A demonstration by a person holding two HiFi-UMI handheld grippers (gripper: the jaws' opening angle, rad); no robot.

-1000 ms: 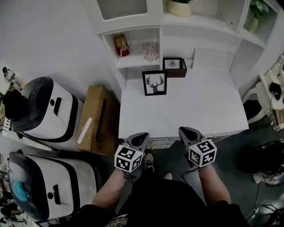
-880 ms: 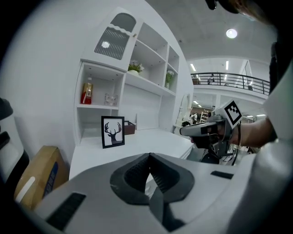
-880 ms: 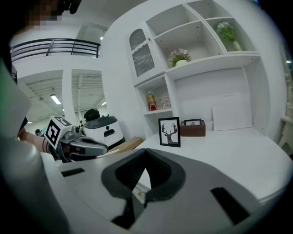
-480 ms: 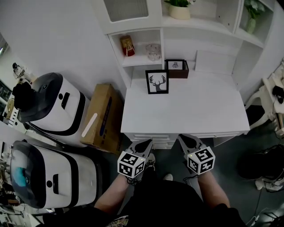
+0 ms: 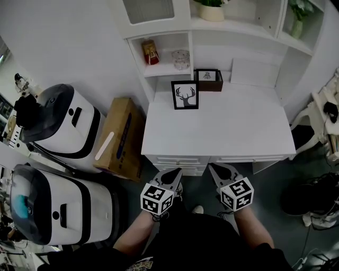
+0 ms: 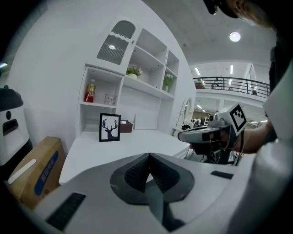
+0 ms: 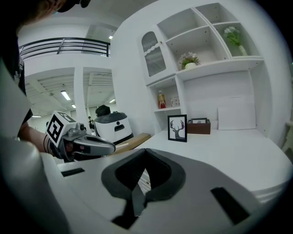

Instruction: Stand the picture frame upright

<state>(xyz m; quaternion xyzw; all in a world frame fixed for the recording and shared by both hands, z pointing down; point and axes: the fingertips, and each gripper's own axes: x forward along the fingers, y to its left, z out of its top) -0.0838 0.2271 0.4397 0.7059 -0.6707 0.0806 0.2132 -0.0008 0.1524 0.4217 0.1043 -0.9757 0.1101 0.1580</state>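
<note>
The brown box (image 5: 217, 87) sits at the far edge of the bench (image 5: 228, 129), toward its far left corner, and it holds a small framed picture (image 5: 207, 75) standing with its face to you. In the open shelf cubby (image 5: 165, 70) above that far left corner there is a red-capped bottle (image 5: 150, 52) and, beside it, a clear glass jar (image 5: 180, 57); what is in the jar is too small to tell. A potted plant (image 5: 212, 10) stands on the shelf above. Off the bench's left edge, on the floor, a cardboard box (image 5: 119, 138) lies closed.

The picture frame (image 5: 185, 95) is near the far left corner of the bench, just in front of the brown box and apart from it. It stands upright, facing you. The frame is black with a white mat and shows a black deer head with antlers.

You hold both grippers off the near edge of the bench, well apart from the frame. Your left gripper (image 5: 171, 173) has its fingers (image 6: 132, 172) pressed together with nothing between them. Your right gripper (image 5: 216, 170) is the same: its fingers (image 7: 162, 176) meet along a line and grip nothing.
</note>
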